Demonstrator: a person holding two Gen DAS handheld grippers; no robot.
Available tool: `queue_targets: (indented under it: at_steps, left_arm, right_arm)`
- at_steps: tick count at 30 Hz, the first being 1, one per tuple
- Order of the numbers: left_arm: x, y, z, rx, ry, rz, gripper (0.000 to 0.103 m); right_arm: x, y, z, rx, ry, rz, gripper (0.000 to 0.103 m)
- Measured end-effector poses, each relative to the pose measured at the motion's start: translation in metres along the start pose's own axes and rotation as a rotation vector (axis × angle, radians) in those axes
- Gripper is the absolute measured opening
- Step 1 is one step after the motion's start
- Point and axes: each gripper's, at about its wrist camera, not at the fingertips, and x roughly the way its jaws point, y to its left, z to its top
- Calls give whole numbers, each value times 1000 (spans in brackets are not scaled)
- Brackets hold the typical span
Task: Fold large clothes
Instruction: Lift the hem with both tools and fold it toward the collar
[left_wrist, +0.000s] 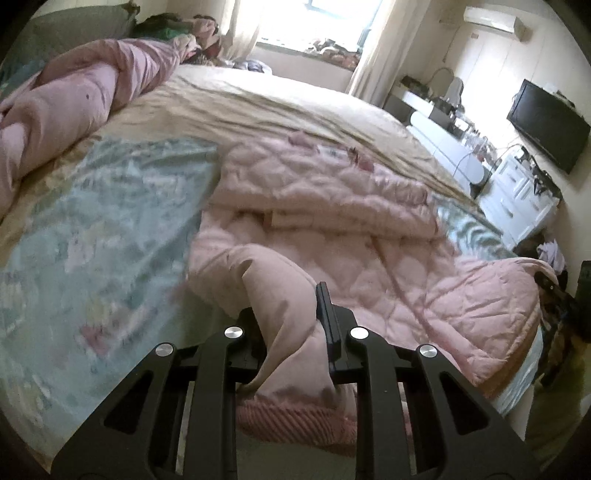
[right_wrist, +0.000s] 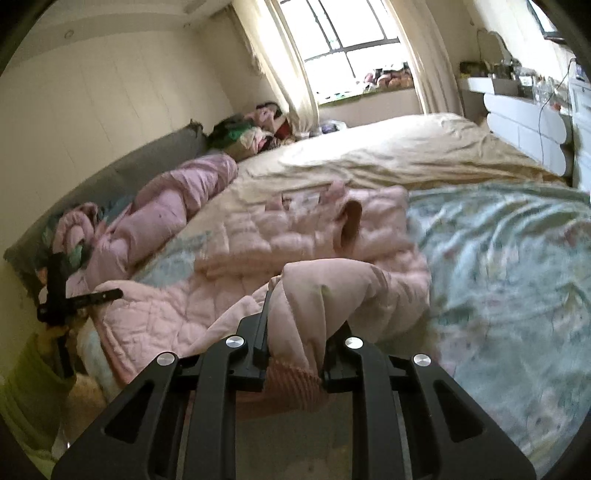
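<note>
A pink quilted jacket (left_wrist: 332, 206) lies spread on the bed, also in the right wrist view (right_wrist: 280, 229). My left gripper (left_wrist: 288, 314) is shut on one sleeve end, whose ribbed pink cuff (left_wrist: 295, 421) hangs below the fingers. My right gripper (right_wrist: 303, 314) is shut on the other sleeve end with its ribbed cuff (right_wrist: 291, 384). The right gripper shows small at the jacket's right edge in the left wrist view (left_wrist: 550, 284). The left gripper shows at the left in the right wrist view (right_wrist: 74, 295).
The bed has a floral sheet (left_wrist: 92, 229) and a beige blanket (left_wrist: 277, 103). A rolled pink duvet (left_wrist: 74, 99) lies by the headboard. A clothes pile (right_wrist: 258, 129) sits near the window. White drawers (left_wrist: 517, 184) and a TV (left_wrist: 546, 122) stand beside the bed.
</note>
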Motion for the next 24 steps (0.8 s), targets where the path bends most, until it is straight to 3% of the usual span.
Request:
queue_targets:
  at_steps: [13,24]
  left_arm:
    - [14,6,81,1,-69,-4,14]
    - [34,14,124,-16,-103,6,14]
  right_arm:
    - [40,-22,78,67,-103,-30,18]
    - [80,-48,121,139,-124,-89,18]
